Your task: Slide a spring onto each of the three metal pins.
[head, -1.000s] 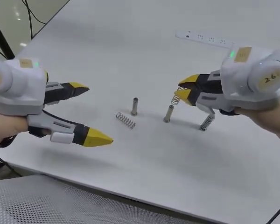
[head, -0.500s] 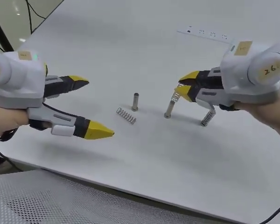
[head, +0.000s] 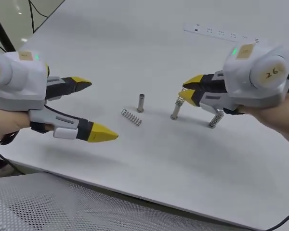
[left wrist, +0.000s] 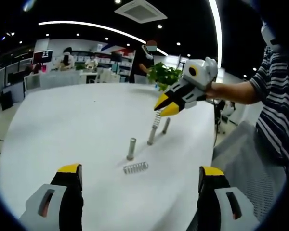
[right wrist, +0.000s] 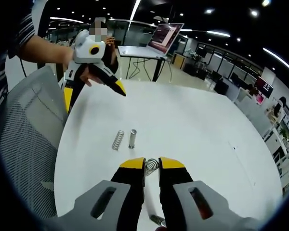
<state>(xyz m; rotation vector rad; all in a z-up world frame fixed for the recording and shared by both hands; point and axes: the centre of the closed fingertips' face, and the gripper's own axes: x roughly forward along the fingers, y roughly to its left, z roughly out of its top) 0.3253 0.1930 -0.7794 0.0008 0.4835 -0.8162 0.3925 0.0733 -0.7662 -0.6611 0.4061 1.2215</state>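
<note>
Three metal pins stand on the white table (head: 149,163). The left pin (head: 141,103) (left wrist: 131,148) (right wrist: 132,138) is bare, and a loose spring (head: 131,117) (left wrist: 136,167) (right wrist: 117,139) lies beside it. My right gripper (head: 188,89) (right wrist: 152,165) (left wrist: 166,105) is shut on a spring (head: 181,101) (right wrist: 151,164) (left wrist: 157,118) whose lower end meets the top of the middle pin (head: 175,111) (left wrist: 151,135). The right pin (head: 215,119) (left wrist: 165,125) wears a spring. My left gripper (head: 94,109) (left wrist: 139,171) (right wrist: 94,72) hangs open left of the pins, holding nothing.
A white power strip (head: 221,34) lies at the table's far side. A grey mesh chair (head: 62,202) sits below the near table edge. Black cables (head: 31,19) run at the far left. People stand in the background (left wrist: 147,60).
My right gripper has edged its spring a little down, onto the middle pin's top. The left gripper has stayed open in place. The camera has shifted slightly.
</note>
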